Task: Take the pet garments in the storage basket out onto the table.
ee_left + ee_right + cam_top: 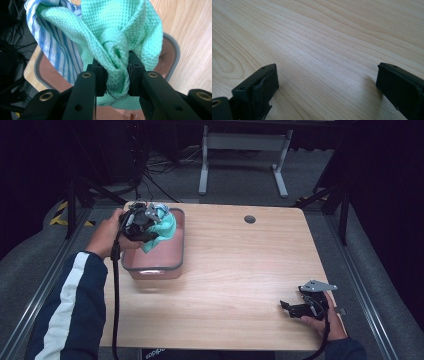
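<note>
Left claw (117,75) clenched on bunched mint waffle-weave cloth (120,37), striped blue-white fabric (53,42) alongside, over pink tub (150,265), right claw (327,87) released above pale woodgrain tabletop (240,270).

A mint-green waffle-weave cloth (117,37), a blue-and-white striped cloth (53,47), a brownish-pink bin (172,265), black tongs.

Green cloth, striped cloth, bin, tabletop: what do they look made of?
Green cloth: soft woven textile, waffle texture, matte; bunches in the left gripper.
Striped cloth: thinner flat-weave fabric, blue on white.
Bin: probably plastic, smooth pinkish-brown walls, grey rim.
Tabletop: pale wood grain, smooth satin; likely laminate or veneer, can't tell which.
</note>
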Motion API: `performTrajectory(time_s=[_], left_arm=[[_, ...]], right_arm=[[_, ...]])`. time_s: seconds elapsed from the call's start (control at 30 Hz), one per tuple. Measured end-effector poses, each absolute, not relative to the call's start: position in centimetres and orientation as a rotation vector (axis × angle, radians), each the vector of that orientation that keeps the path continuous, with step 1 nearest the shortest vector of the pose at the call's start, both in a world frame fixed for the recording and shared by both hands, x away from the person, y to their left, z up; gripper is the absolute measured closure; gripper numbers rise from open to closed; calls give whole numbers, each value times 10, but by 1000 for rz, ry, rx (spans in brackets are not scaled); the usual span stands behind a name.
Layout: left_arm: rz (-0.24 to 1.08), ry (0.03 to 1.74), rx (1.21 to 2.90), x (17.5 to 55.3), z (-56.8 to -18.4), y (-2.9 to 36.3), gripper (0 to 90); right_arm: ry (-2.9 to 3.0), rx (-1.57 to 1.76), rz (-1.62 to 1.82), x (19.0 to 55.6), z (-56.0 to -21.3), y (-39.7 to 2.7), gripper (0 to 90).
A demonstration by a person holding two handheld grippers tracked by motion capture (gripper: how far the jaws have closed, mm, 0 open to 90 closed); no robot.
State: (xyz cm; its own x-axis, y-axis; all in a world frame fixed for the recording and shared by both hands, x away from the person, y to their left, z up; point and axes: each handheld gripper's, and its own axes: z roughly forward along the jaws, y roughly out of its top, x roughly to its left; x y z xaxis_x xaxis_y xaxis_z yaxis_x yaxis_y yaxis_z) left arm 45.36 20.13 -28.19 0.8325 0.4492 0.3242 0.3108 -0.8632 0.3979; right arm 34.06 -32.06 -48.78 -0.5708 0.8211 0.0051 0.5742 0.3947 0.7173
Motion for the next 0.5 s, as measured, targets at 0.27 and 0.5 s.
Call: performTrajectory(time_s=[0.27,0.5], left_arm=[[592,488,2687,445,-268,178,740],[578,400,2701,441,-264,155,739]], right_arm=[[2307,1209,979,341,-488,-321,45],[2307,1209,979,341,-488,-321,44]])
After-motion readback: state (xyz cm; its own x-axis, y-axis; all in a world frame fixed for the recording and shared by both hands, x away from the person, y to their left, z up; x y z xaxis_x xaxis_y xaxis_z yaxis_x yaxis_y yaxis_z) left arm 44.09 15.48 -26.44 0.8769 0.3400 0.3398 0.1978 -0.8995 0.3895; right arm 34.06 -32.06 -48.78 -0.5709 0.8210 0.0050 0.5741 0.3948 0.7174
